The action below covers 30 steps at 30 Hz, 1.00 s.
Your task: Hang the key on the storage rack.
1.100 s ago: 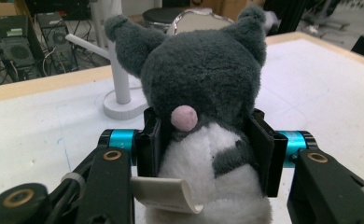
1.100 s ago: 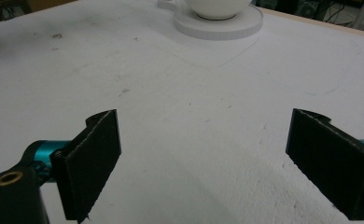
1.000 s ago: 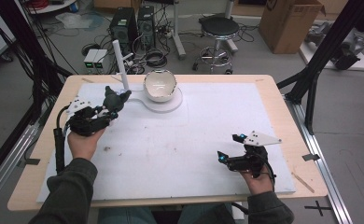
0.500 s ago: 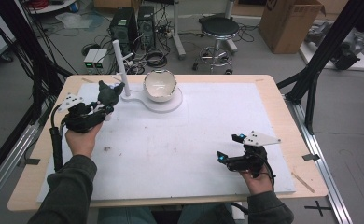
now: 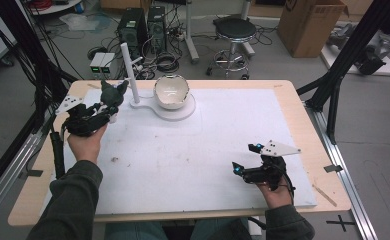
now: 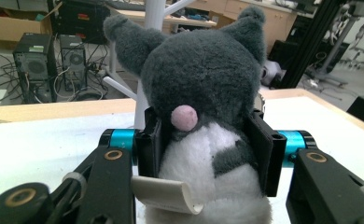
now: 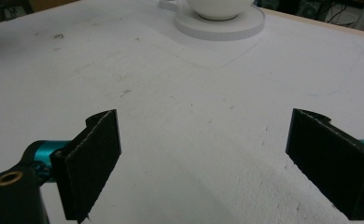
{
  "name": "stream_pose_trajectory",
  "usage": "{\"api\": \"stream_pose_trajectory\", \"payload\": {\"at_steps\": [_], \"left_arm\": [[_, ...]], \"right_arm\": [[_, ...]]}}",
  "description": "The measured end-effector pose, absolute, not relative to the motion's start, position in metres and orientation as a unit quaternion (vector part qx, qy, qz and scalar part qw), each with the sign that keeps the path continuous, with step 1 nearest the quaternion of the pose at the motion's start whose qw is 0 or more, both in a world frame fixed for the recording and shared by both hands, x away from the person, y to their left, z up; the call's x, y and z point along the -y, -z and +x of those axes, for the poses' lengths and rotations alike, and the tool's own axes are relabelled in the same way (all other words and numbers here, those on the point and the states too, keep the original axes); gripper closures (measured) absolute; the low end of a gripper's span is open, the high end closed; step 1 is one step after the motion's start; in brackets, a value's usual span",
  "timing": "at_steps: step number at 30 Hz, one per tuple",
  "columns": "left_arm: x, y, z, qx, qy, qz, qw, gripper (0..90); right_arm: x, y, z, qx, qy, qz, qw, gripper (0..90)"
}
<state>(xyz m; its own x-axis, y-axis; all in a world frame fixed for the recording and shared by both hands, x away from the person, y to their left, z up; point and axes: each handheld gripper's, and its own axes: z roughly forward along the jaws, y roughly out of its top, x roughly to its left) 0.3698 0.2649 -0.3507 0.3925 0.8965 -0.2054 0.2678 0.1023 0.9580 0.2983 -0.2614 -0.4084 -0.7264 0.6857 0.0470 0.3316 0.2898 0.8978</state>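
Observation:
A grey and white plush toy [image 6: 203, 116] with pointed ears and a pink nose sits between the jaws of my left gripper [image 6: 208, 149], whose pads squeeze its body from both sides. In the high view the plush toy [image 5: 114, 93] is held above the table's far left, with the left gripper [image 5: 105, 106] just left of a white post [image 5: 129, 70]. Behind the post a white bowl [image 5: 171, 92] rests on a round white base [image 5: 183, 111]. My right gripper [image 5: 245, 161] hovers low over the white mat near the front right; in its own view the right gripper [image 7: 203, 158] is open with nothing between the pads.
A white mat [image 5: 193, 150] covers most of the wooden table [image 5: 303, 115]. The bowl [image 7: 220, 8] and its base stand far ahead of the right gripper. Beyond the table are computer towers [image 5: 143, 25], cables, a stool [image 5: 233, 30] and a cardboard box [image 5: 308, 25].
My left hand has carried the plush toy up and away from me, closer to the white post. The right hand has stayed where it was.

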Motion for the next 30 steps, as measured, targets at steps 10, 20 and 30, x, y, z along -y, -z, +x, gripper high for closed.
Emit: {"api": "stream_pose_trajectory", "payload": {"at_steps": [10,20,30], "left_arm": [[-0.264,0.348,0.377,-0.48,-0.279,0.611,0.564,54.4],[-0.26,0.342,0.386,-0.485,-0.282,0.605,0.566,54.6],[-0.255,0.339,0.399,-0.488,-0.283,0.609,0.558,54.6]], "right_arm": [[0.261,0.409,0.3,-0.785,-0.499,0.323,0.177,9.6],[0.26,0.41,0.3,-0.787,-0.497,0.322,0.176,9.6],[0.261,0.41,0.3,-0.785,-0.498,0.323,0.175,9.6]]}}
